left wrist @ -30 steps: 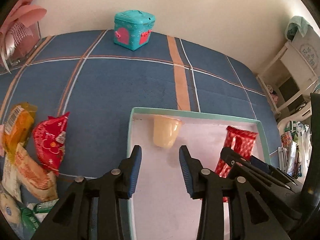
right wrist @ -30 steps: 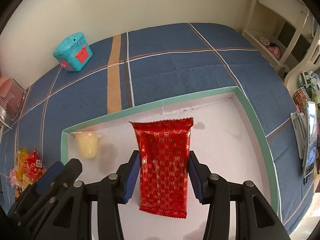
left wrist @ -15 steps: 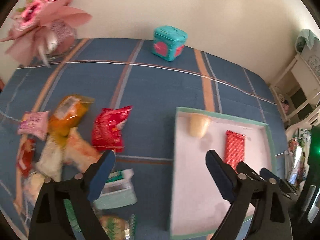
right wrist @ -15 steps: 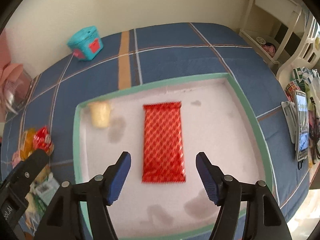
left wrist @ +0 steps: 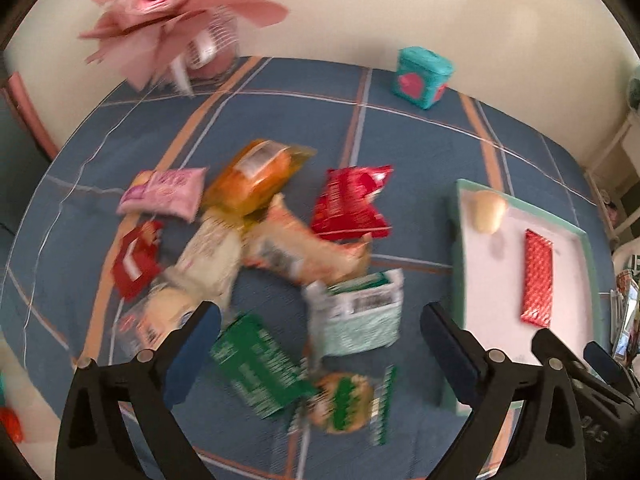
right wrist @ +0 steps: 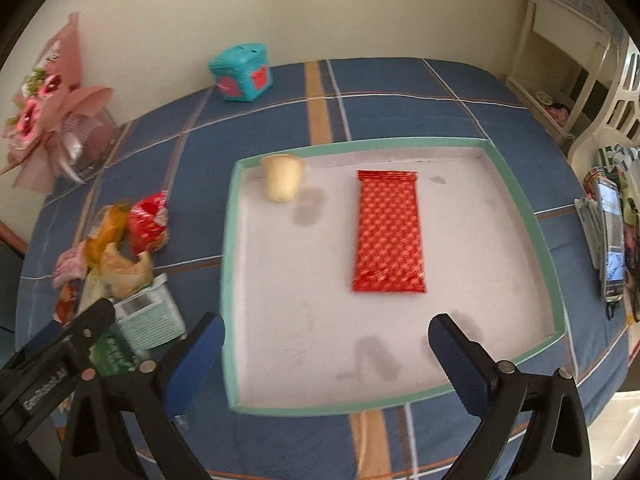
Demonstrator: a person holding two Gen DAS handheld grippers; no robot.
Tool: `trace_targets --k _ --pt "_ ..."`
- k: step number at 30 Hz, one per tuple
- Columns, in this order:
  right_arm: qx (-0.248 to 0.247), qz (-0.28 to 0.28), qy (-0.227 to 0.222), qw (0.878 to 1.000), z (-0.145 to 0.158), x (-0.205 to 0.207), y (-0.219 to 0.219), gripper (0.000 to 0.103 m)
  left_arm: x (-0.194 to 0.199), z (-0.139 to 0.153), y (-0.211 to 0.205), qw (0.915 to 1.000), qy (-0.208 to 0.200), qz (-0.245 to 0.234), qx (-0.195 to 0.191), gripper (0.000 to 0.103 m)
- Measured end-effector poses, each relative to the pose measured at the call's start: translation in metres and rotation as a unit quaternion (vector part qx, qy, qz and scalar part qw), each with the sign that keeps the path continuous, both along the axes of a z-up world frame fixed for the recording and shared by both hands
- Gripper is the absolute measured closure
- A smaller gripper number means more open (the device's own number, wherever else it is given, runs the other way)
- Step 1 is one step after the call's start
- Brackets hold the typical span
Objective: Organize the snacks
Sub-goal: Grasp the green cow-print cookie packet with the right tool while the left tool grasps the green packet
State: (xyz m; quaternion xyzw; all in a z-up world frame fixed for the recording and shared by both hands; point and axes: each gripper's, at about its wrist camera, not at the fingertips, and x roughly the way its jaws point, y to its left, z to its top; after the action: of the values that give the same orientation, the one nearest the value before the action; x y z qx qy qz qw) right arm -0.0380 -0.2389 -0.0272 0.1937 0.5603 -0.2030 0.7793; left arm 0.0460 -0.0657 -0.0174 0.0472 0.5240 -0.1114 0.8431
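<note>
On the blue plaid cloth to the left of the tray (left wrist: 456,240), your loose snacks lie in a heap, and your left gripper (left wrist: 320,328) hangs over them with its jaws spread wide and nothing between them. Nearest your fingers are the pale green packet (left wrist: 360,312), the dark green packet (left wrist: 256,368) and a round green-printed pack (left wrist: 344,400); farther off lie the red bag (left wrist: 348,204), the orange bag (left wrist: 256,176) and the pink packet (left wrist: 164,196). Motion blur hides their print, so I cannot name them further. These look like light, air-filled film bags, probably slick and crinkly, with contents that may crush, so take one across its narrow width near the middle or by a sealed end, and close gently. Pick a packet lying on top, since several overlap and a neighbour could drag along. Your right gripper (right wrist: 326,344) is likewise wide open and empty, poised at the tray's near rim. Inside the tray, the red wafer bar (right wrist: 388,232) lies flat near the centre and the cream jelly cup (right wrist: 282,182) rests on its side in the far left corner, well apart from each other.
</note>
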Motion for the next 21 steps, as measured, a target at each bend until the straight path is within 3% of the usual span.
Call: trace_targets --k 11,17,21 --pt "0.054 0.036 -0.032 0.997 0.001 0.003 0.046 0.0 -0.006 0.007 0.056 0.9992 -0.015 0.036 -0.007 0.003" --pt "0.074 0.081 -0.023 0.994 -0.006 0.018 0.092 0.0 -0.002 0.009 0.078 0.998 -0.023 0.058 0.006 0.003" --pt "0.075 0.103 -0.005 0.992 -0.014 0.027 0.115 0.0 0.004 0.0 0.087 0.9974 0.002 0.071 0.012 0.003"
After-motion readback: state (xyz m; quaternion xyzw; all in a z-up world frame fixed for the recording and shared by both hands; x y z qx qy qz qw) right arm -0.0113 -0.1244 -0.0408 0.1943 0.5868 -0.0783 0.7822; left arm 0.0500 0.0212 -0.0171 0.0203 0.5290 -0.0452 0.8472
